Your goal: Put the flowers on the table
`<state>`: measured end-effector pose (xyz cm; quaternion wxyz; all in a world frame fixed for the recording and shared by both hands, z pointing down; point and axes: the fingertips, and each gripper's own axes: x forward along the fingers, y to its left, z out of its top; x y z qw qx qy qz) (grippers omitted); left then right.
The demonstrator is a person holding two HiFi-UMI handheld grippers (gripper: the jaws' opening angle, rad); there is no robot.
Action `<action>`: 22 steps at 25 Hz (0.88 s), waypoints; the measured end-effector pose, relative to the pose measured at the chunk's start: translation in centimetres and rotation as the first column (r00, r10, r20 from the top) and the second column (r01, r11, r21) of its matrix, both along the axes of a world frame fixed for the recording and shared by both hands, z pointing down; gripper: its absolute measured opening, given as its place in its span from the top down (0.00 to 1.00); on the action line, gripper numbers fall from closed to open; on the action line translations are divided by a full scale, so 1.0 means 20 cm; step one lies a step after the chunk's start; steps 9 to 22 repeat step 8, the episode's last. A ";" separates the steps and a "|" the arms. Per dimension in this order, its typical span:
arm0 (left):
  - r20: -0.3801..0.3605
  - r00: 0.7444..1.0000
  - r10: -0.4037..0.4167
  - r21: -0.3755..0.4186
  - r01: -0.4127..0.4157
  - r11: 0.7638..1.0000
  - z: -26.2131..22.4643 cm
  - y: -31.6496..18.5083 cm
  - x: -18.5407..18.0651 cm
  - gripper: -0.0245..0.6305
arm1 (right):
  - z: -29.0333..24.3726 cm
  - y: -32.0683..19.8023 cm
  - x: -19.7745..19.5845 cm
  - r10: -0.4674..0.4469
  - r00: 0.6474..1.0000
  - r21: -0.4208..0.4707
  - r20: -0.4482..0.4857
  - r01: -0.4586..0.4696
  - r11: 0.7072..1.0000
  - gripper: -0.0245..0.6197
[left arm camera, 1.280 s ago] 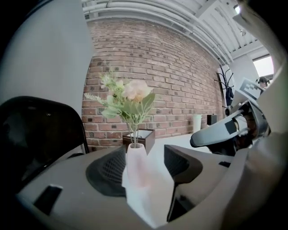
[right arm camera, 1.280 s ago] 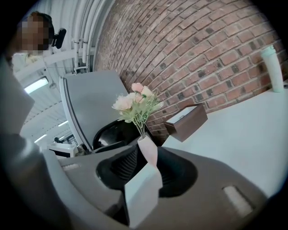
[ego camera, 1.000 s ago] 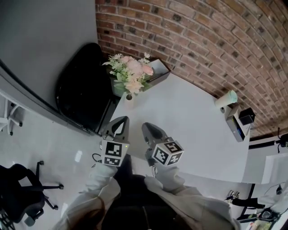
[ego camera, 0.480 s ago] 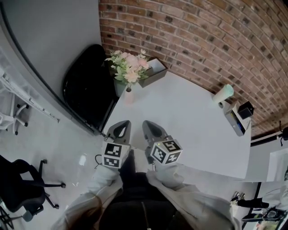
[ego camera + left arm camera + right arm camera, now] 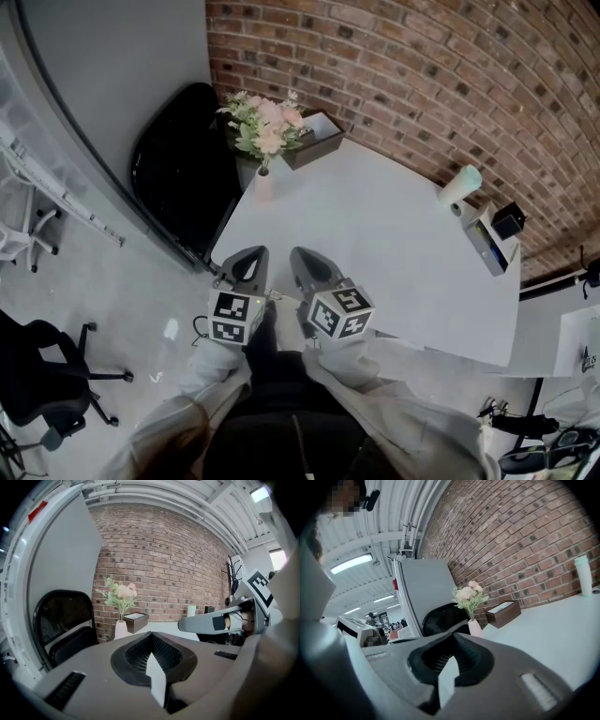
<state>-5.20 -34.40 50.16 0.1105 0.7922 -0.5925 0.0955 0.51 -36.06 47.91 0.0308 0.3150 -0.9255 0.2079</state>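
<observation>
Nearest to me, the person's pale sleeves [image 5: 375,398] bring both tools to the near edge of the white table [image 5: 394,272]. The left gripper [image 5: 246,264] is clenched, its jaws pressed together on nothing. The right gripper [image 5: 306,268], just beside it, is closed the same way and equally empty. Both point out across the tabletop.

Well apart from them, at the table's far left corner, stand the flowers [image 5: 265,127], a pink and white bunch with green leaves in a small pale vase [image 5: 264,183] set on the tabletop. The bunch is upright, its long axis vertical, with stems down in the vase and blooms on top. Just right of it lies a dark open-topped box [image 5: 317,142]. A black chair [image 5: 178,173] sits left of the table. At the far right a white cylinder [image 5: 459,186] stands near the brick wall [image 5: 422,75].
</observation>
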 end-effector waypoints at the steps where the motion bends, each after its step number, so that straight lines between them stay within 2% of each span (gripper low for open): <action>1: 0.000 1.000 -0.001 -0.002 0.001 1.000 0.00 0.01 0.01 0.96 | 0.00 0.01 0.01 0.002 1.000 -0.002 0.000 -0.002 1.000 0.96; 22: -0.003 1.000 -0.013 -0.026 0.013 1.000 0.05 0.07 0.01 0.96 | 0.02 0.07 0.03 -0.001 1.000 -0.009 0.002 0.001 1.000 0.96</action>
